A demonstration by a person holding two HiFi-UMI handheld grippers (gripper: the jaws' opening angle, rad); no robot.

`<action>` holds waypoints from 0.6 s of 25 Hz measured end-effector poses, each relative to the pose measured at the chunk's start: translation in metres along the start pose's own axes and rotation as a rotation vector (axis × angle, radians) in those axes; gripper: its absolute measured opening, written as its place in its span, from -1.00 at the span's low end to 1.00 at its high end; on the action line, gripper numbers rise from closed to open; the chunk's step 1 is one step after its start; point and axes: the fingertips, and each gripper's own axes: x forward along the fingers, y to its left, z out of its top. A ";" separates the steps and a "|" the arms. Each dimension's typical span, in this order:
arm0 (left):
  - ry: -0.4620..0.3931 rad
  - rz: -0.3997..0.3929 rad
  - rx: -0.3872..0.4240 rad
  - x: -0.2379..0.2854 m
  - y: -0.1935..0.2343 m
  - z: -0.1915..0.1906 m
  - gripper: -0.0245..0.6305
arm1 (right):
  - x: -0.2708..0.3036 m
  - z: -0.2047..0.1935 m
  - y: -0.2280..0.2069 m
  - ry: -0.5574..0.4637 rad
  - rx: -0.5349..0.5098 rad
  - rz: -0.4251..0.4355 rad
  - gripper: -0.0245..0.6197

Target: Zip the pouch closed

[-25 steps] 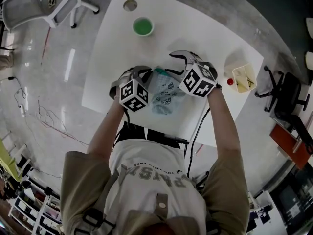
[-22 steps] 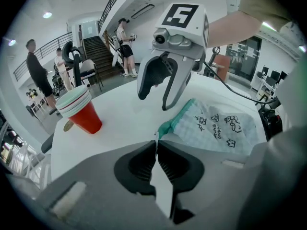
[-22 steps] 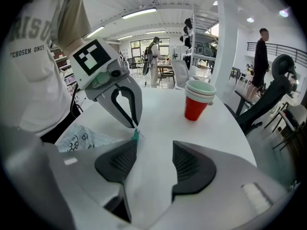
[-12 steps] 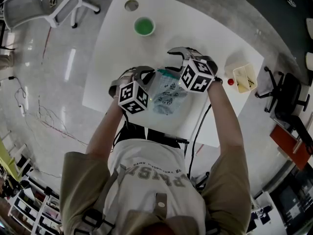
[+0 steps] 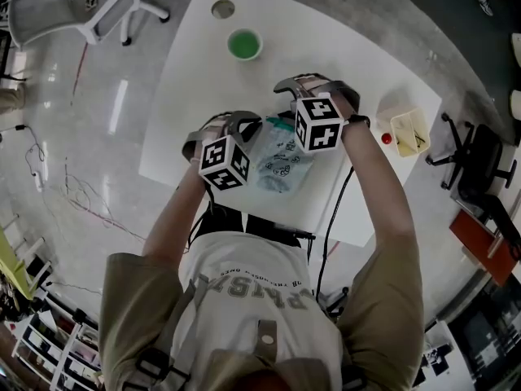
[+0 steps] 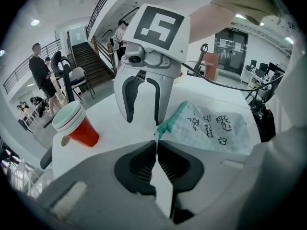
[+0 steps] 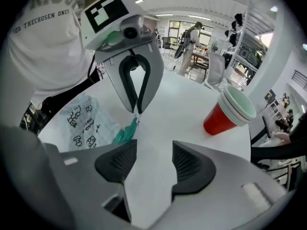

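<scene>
A clear pouch (image 5: 282,160) printed with small black drawings lies on the white table (image 5: 203,80), its teal zip end (image 6: 166,125) pointing away from me. My left gripper (image 6: 157,144) is shut on the tip of that teal end. In the right gripper view the same left gripper (image 7: 137,111) pinches the teal corner (image 7: 125,133) of the pouch (image 7: 81,121). My right gripper (image 7: 154,146) hangs just above the table beside that corner, open, with nothing between its pads. From the left gripper view, the right gripper (image 6: 144,121) faces it, fingers apart over the zip end.
A red cup stack with mint-green rims (image 6: 75,126) (image 7: 231,112) stands on the table beyond the pouch, seen from above as a green cup (image 5: 243,44). A yellow tray (image 5: 409,131) and a small red thing (image 5: 386,138) sit at the right edge. People stand in the background (image 6: 41,75).
My right gripper has rolled about its own axis and drifted a little left and away, closer over the pouch's zip end. The left gripper and the pouch have barely moved.
</scene>
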 end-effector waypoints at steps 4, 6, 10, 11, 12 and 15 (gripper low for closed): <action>0.001 -0.005 0.008 0.000 -0.001 -0.001 -0.85 | 0.005 0.005 0.005 0.008 -0.056 0.054 -0.21; 0.002 -0.007 0.011 0.000 -0.001 -0.002 -0.85 | 0.008 0.006 0.008 0.015 -0.093 0.079 -0.26; 0.003 -0.010 0.019 0.002 0.001 -0.001 -0.85 | 0.012 0.008 0.013 0.028 -0.164 0.122 -0.38; 0.003 -0.011 0.022 0.003 0.001 0.000 -0.85 | 0.013 0.008 0.014 0.031 -0.177 0.127 -0.38; 0.004 -0.012 0.024 0.003 0.001 0.001 -0.85 | 0.013 0.009 0.014 0.033 -0.190 0.131 -0.38; 0.006 -0.014 0.027 0.005 0.001 0.001 -0.85 | 0.015 0.009 0.015 0.038 -0.224 0.142 -0.43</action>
